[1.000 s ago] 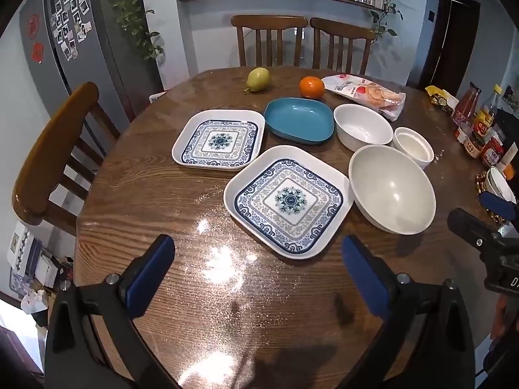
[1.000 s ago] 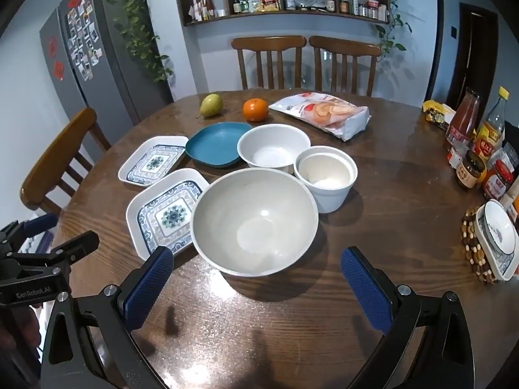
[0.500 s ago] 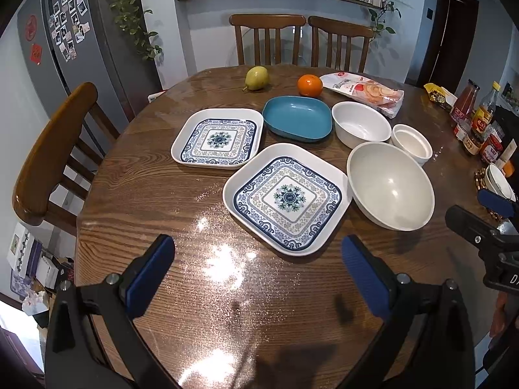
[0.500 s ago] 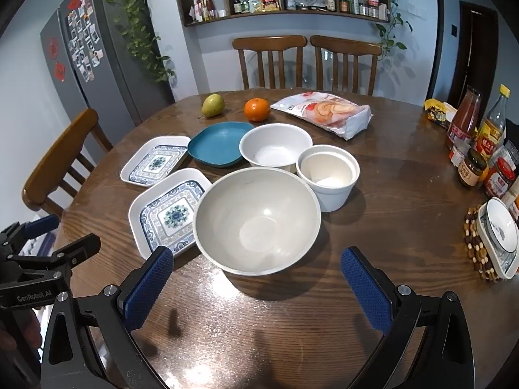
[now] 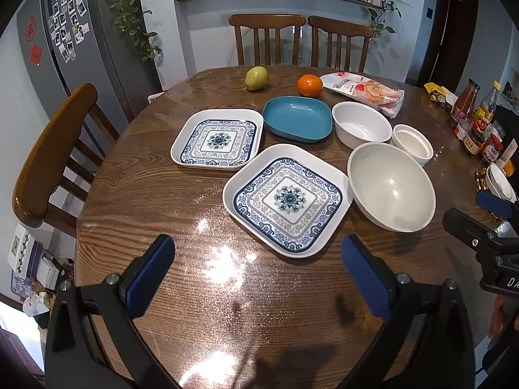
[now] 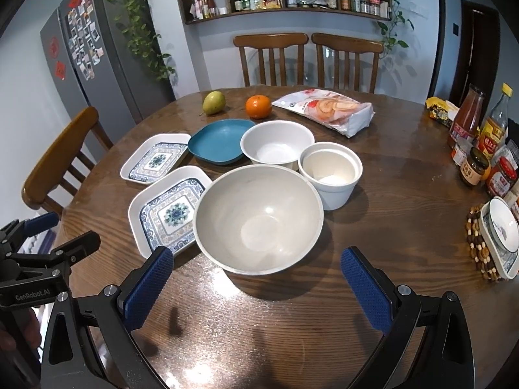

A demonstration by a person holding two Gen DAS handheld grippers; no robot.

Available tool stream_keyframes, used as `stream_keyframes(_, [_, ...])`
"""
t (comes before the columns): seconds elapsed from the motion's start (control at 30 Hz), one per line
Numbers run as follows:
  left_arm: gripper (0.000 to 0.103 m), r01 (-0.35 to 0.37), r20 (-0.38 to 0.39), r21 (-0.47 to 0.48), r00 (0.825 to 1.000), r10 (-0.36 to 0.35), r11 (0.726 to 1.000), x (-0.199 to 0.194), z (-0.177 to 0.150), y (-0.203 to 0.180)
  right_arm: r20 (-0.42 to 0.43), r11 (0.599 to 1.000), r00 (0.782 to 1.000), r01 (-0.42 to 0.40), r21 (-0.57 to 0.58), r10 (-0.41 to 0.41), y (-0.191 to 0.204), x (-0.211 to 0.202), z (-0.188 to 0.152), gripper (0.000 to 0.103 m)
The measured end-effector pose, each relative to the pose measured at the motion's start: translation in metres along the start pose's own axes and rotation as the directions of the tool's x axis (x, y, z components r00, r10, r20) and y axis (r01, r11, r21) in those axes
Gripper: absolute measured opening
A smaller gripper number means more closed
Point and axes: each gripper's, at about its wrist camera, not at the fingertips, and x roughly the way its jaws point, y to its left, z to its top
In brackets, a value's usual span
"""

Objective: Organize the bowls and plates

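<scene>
**A:** So how far along is this? Looks like nothing's been sorted yet. Every dish sits on its own on the round dark wooden surface (image 5: 136, 194), nothing stacked.

**B:** Yeah, I'd call it the very start. The left hand-held gripper (image 5: 256, 269) is spread wide with nothing in it, hovering over bare wood just short of the near square white plate with the blue patterned centre (image 5: 287, 198). The right hand-held gripper (image 6: 256, 272) is spread wide too, empty, lined up on the big round off-white bowl (image 6: 258, 218).

**A:** What's left, then?

**B:** Basically all of it, I reckon. There's a second square blue-patterned plate (image 5: 218, 138) further back, the same shape, so those two should nest fine. Then a teal rounded-square shallow dish (image 5: 296, 118), a medium white round bowl (image 5: 361, 124) and a small white straight-sided cup-like bowl (image 5: 412, 142).

**A:** Materials?

**B:** All glossy and smooth, ceramic or melamine, can't tell which. The big bowl looks more matte, with a thin rim. The surface is shiny with glare, so probably slippery. Plates have low raised rims, decent for pinching an edge.

**A:** And the pear (image 5: 256, 78), orange (image 5: 309, 85) and snack bag (image 5: 366, 92)?

**B:** Sitting at the far side, out of the way.
</scene>
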Motion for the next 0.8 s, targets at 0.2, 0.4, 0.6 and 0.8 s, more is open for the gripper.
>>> stream_keyframes(0.2, [0.102,0.004,-0.006,0.008,1.000,-0.004,1.000,0.0030,-0.0002,-0.0008,-0.012,1.000,1.000,0.002,0.005,-0.002,0.0010,0.0062,-0.0032,0.103])
stream_keyframes(0.4, [0.102,0.006,-0.006,0.012,1.000,-0.006,1.000,0.0033,-0.0004,-0.0015,-0.016,1.000,1.000,-0.001,0.009,0.001,0.0005,0.0069,-0.0047,0.103])
stream_keyframes(0.6, [0.102,0.010,-0.005,0.012,1.000,-0.010,1.000,0.0031,-0.0005,-0.0018,-0.017,1.000,1.000,-0.001,0.011,0.001,-0.0005,0.0064,-0.0046,0.103])
stream_keyframes(0.8, [0.102,0.013,-0.004,0.013,1.000,-0.013,1.000,0.0018,-0.0004,-0.0025,-0.018,1.000,1.000,-0.001,0.011,0.001,-0.0005,0.0057,-0.0053,0.103])
